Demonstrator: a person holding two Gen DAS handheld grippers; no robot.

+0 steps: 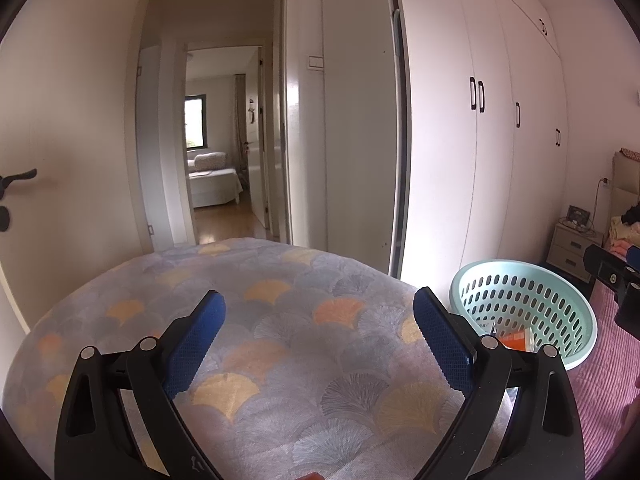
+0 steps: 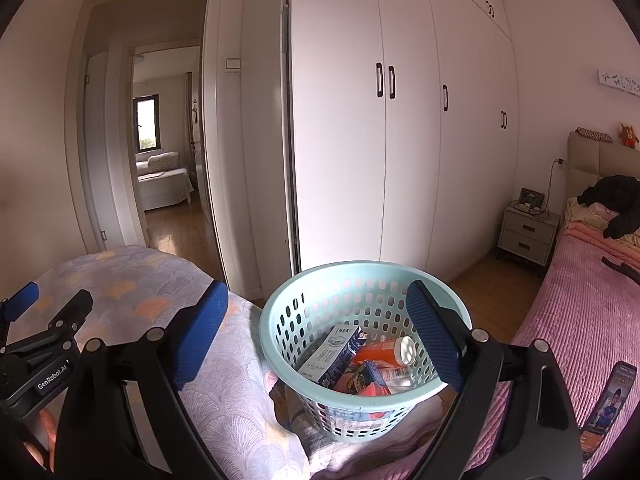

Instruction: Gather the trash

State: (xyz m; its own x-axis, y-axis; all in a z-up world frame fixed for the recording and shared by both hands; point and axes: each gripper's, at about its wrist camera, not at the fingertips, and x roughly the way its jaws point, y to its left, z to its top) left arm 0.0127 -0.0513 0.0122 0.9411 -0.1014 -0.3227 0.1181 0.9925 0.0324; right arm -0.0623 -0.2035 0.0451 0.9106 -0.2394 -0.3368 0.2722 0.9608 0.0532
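- While both grippers hang over the bed, the left gripper (image 1: pixel 320 312) spreads its blue pads wide with nothing between them, only the fan-patterned quilt (image 1: pixel 256 320) beyond.
- Just off its right finger sits the pale green basket (image 1: pixel 560 300), an orange item peeking inside.
- The right gripper (image 2: pixel 316 308) is wide open too, gripping nothing.
- The basket's rim lies between its fingers, nearer the right pad (image 2: pixel 432 336), which stands in front of the basket's right side.
- Inside the basket: a white carton (image 2: pixel 332 354), an orange bottle (image 2: pixel 384 350) with a white cap, and more packaging packed in beneath.
- Out past the right finger, on the pink bedspread (image 2: pixel 580 312), lies a phone (image 2: pixel 608 404).
- The other gripper shows at the left edge.
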